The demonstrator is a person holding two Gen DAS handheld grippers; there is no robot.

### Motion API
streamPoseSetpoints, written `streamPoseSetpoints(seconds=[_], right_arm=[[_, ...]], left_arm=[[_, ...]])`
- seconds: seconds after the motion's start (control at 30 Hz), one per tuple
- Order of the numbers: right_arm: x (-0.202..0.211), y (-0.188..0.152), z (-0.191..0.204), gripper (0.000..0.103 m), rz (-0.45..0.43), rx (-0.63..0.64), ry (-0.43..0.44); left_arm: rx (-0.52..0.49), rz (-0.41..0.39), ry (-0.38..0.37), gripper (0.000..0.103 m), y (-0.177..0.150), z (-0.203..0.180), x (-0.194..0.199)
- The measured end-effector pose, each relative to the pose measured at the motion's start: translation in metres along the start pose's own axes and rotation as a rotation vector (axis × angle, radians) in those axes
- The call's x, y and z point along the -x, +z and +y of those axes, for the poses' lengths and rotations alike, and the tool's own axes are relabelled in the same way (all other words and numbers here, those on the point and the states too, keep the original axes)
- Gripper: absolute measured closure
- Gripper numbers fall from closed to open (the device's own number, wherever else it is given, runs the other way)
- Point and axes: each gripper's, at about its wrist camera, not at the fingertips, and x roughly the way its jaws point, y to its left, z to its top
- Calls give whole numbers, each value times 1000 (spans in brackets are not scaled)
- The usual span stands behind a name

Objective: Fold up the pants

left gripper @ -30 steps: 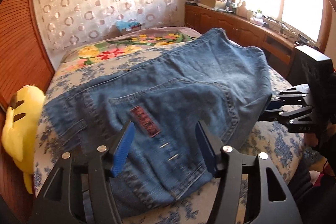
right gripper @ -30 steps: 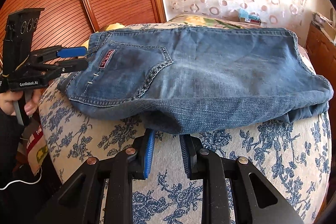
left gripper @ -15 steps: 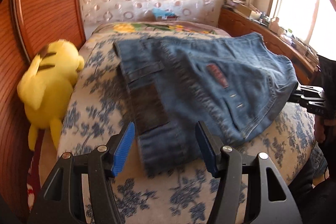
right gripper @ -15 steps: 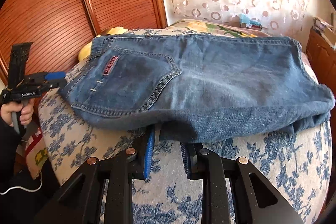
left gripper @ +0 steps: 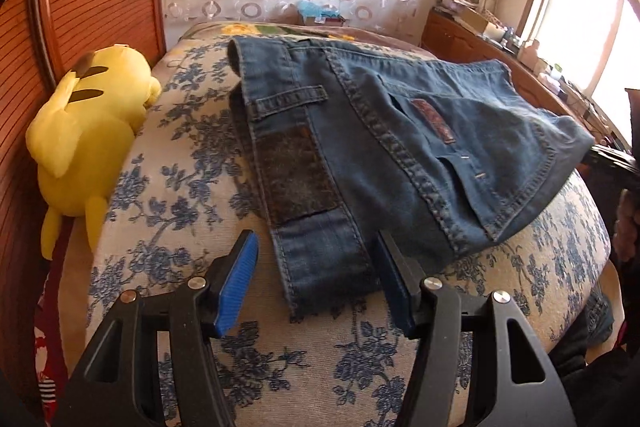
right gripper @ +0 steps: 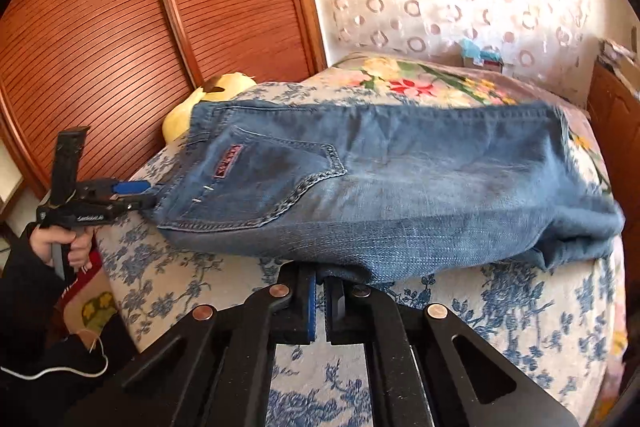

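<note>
Right claw [right gripper: 320,301] had pinched the jeans [right gripper: 400,187] at the bed's [right gripper: 520,327] near edge, probably to lift for folding; left claw [left gripper: 316,279] hung wide over the waistband.

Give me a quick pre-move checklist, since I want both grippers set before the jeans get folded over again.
1. Right gripper clamped on the jeans: ok, jaws shut on the near edge.
2. Left gripper clamped on the waistband end: not ok, jaws open with the denim between them, pads not pressing.
3. Jeans already folded lengthwise and lying flat: ok, back pocket faces up.
4. Bedspread bare beside the jeans for the fold: ok.
5. Yellow plush toy clear of the denim: ok, it lies apart at the bed's edge.
6. Layers under the right grip all caught: cannot tell.
</note>
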Motion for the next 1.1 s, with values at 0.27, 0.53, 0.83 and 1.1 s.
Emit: streamPoseSetpoints(seconds=[0.27,0.53,0.83,1.1], right_arm=[[-13,-2,1,101,55,21,-19],[-13,5,-4,101,68,10,-1],[27,6,19,101,48,31,99],[36,-14,47,101,58,23,136]], left_arm=[[19,-5,-2,48,-5,-1,-2],[6,-48,3,94,0,-7,11],[-6,-223,80,96,46,8,77],[-12,-146,110,96,26,24,81]])
